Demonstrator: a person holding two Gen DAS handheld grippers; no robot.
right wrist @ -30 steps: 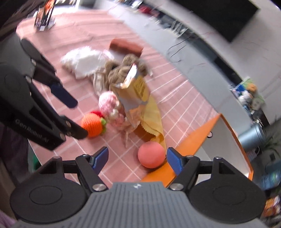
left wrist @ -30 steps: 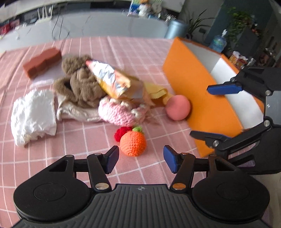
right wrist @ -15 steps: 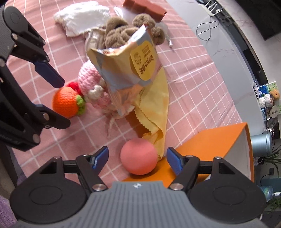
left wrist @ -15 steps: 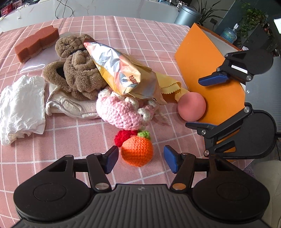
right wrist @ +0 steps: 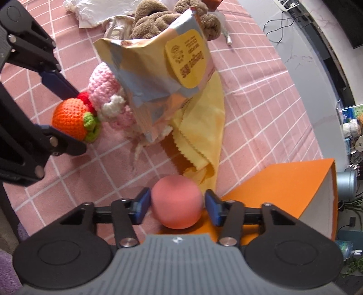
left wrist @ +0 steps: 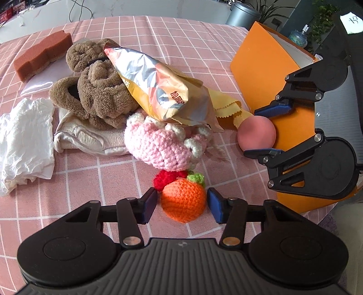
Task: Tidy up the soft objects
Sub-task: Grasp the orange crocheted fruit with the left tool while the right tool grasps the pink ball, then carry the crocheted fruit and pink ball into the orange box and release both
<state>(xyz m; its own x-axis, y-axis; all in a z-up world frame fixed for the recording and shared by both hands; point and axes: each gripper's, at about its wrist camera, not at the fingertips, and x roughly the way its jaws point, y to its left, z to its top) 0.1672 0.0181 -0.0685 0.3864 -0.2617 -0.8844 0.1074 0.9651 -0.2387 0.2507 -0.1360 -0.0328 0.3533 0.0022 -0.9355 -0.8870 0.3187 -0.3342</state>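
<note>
An orange crocheted fruit [left wrist: 183, 199] lies on the pink checked cloth, between the open jaws of my left gripper [left wrist: 182, 204]; the pads stand just beside it. It also shows in the right wrist view [right wrist: 72, 120]. A pink ball [right wrist: 176, 202] rests against the orange box [right wrist: 283, 188]. My right gripper [right wrist: 178, 206] is open around the ball, pads close on both sides; the left wrist view shows the ball [left wrist: 257, 132] too. Behind lie a pink crocheted toy [left wrist: 163, 145], a snack bag [left wrist: 163, 90], a yellow cloth [left wrist: 226, 106] and a brown plush [left wrist: 97, 90].
A white crumpled cloth [left wrist: 25, 140], a cream cloth [left wrist: 86, 138] and a brown sponge [left wrist: 43, 54] lie at the left. The orange box [left wrist: 265, 65] stands open at the right. A grey bin [left wrist: 244, 13] stands beyond the table edge.
Both grippers moved forward and down. The left now straddles the orange crocheted fruit, the right straddles the pink ball. Both jaws have narrowed somewhat.
</note>
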